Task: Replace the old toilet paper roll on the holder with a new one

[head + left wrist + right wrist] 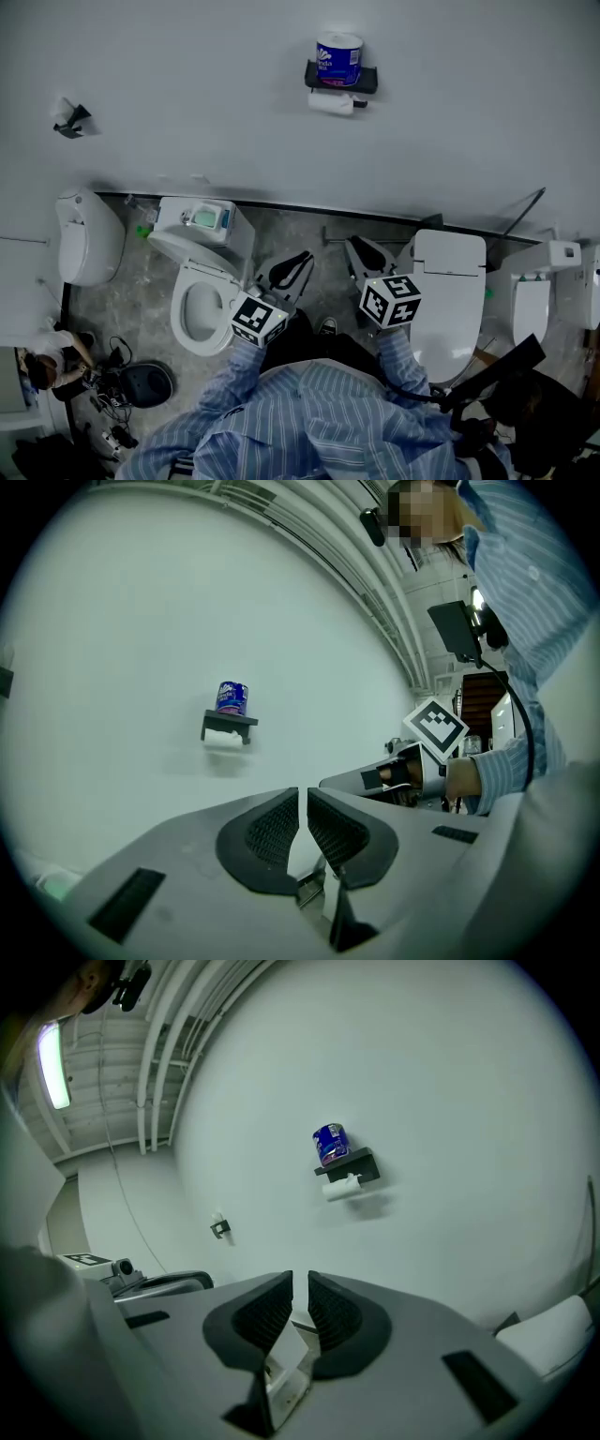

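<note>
Grippers are held towards a pale grey washroom wall point(187, 84), both with their jaws pressed together and nothing between them. The left gripper point(302, 797) is carried at the end of a blue-and-white striped shirt sleeve point(223, 384), with the right gripper point(300, 1281) beside it. A cube with square black-and-white markers point(259, 320) is borne on each.

Well ahead of both, a dark wall-mounted holder with a flat shelf point(367, 79) is fixed high on the wall. A new toilet paper roll in a blue printed wrapper point(338, 59) is stood upright on the shelf. The old white toilet paper roll point(332, 102) is hung lengthwise just beneath it and looks slimmer than the wrapped one. Neither roll is touched by a gripper.

Further left and lower on the wall, a second small dark holder point(73, 122) is mounted, with something white in it that cannot be made out.

On the mottled grey stone floor point(141, 300), a white toilet with its lid raised point(225, 281) is seen below the left gripper, its oval bowl open to view. A white toilet with its lid closed point(450, 281) is set to the right, and a rounded white wall-hung fixture point(86, 234) at the far left.
</note>
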A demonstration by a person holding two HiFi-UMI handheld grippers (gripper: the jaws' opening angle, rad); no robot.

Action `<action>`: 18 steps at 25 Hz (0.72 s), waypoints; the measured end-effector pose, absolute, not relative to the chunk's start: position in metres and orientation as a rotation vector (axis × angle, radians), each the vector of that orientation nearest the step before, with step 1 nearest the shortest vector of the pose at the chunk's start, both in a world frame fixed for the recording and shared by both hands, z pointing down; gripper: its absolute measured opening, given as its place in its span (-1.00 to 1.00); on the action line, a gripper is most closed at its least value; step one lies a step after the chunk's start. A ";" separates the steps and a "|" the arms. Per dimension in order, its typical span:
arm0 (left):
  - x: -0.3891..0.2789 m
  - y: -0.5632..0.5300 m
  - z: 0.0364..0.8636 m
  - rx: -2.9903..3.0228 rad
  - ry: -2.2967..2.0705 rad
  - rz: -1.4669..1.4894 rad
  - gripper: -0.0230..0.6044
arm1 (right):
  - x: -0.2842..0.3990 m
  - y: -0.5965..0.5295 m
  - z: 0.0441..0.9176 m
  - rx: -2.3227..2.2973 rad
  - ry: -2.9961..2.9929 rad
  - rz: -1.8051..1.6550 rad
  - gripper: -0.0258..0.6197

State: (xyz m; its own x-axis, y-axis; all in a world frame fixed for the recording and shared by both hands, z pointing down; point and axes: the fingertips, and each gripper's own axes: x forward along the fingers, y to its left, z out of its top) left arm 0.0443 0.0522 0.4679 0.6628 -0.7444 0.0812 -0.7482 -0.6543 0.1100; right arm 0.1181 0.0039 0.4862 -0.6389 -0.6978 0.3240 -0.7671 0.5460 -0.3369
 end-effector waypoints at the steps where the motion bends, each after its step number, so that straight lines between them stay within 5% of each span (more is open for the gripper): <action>1: 0.044 0.045 0.466 2.743 -1.240 0.046 -0.89 | 0.118 -0.004 0.487 1.249 -2.631 0.700 -0.81; 13: 0.000 -0.072 0.450 2.801 -1.186 -0.015 -0.89 | 0.085 -0.126 0.475 1.360 -2.640 0.754 -0.79; 18: -0.010 -0.117 0.447 2.834 -1.085 -0.033 -0.89 | 0.071 -0.181 0.474 1.422 -2.660 0.963 -0.45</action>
State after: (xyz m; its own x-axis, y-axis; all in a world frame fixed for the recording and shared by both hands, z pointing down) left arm -0.0096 -0.1167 0.4468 0.7447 -0.6672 0.0177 -0.6648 -0.7393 0.1069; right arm 0.0706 -0.1808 0.4740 -0.5964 -0.7620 0.2523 -0.7469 0.4116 -0.5222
